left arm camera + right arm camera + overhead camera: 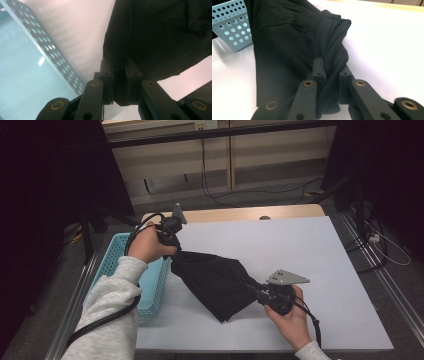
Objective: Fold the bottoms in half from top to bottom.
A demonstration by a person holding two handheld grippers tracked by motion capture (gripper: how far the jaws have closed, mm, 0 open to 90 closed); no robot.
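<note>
A black cloth point(215, 280) is stretched between the two grippers above the white table point(310, 260), its lower edge drooping toward the near side. Its far-left corner is pinched by the left gripper point(175, 246), held up just beside the blue perforated basket point(117, 251) at the table's left edge. Its near-right end is clamped by the right gripper point(256, 291), held lower, near the table.

Grey sleeves point(112, 312); black jaws with brass-ringed screws point(308, 83).
</note>
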